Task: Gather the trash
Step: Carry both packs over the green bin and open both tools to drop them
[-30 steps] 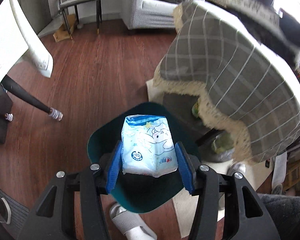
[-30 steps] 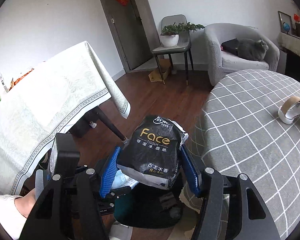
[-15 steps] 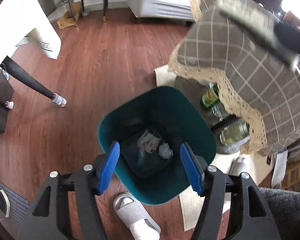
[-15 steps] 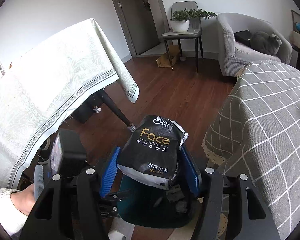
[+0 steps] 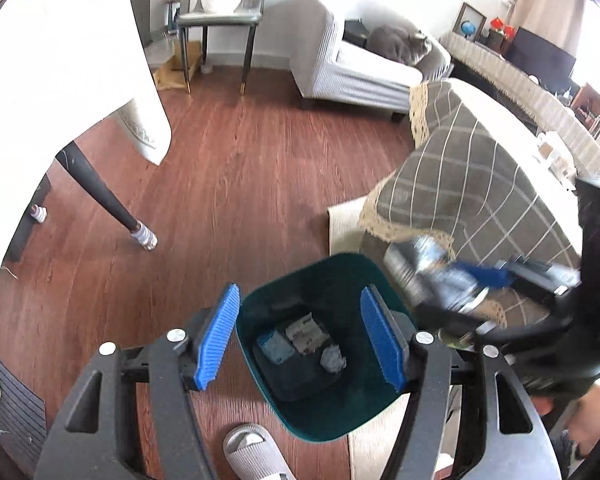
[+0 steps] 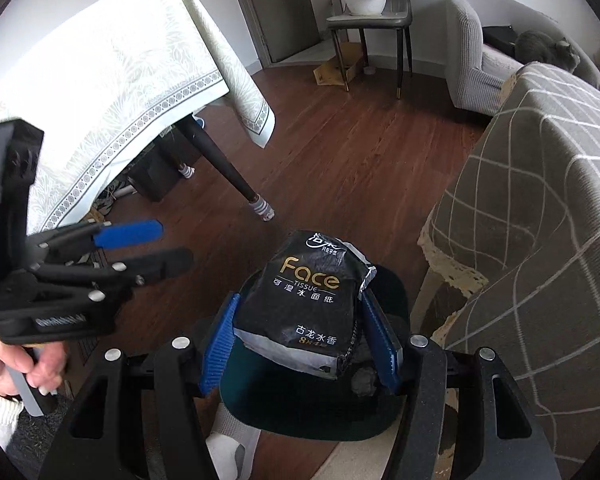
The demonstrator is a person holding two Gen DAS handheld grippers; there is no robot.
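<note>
The right gripper [image 6: 300, 344], two black arms tipped with ribbed blue pads, is clamped on a black plastic tissue packet [image 6: 306, 308] printed with gold "Face" lettering; the pads press its two sides and the packet stands upright between them. It hangs directly above the dark teal plastic waste bin [image 6: 392, 292], whose rim shows behind and below it, near the edge of the round table draped in a grey checked cloth with a lace hem [image 6: 540, 200]. The left gripper [image 5: 300, 336] holds nothing: its blue pads stand wide apart, framing the open mouth of the same bin [image 5: 324, 420] from above. On the bin's floor lie a pale blue packet [image 5: 276, 346], a white printed wrapper [image 5: 306, 330] touching it, and a crumpled grey paper ball [image 5: 333, 359] just beside them. In the left view the right gripper and its packet appear as a blurred shape at the bin's far right rim. A grey slipper [image 5: 256, 456] rests on the reddish wood floor [image 5: 240, 168] beside the bin's near rim, and a table under a cream patterned cloth [image 6: 112, 76] stands well apart to the left. Judging by this, the step in hand is dropping the black packet into the bin. The next move appears to call for parting the right pads while the packet is centred over the mouth, so it falls inside rather than catching the rim.
</note>
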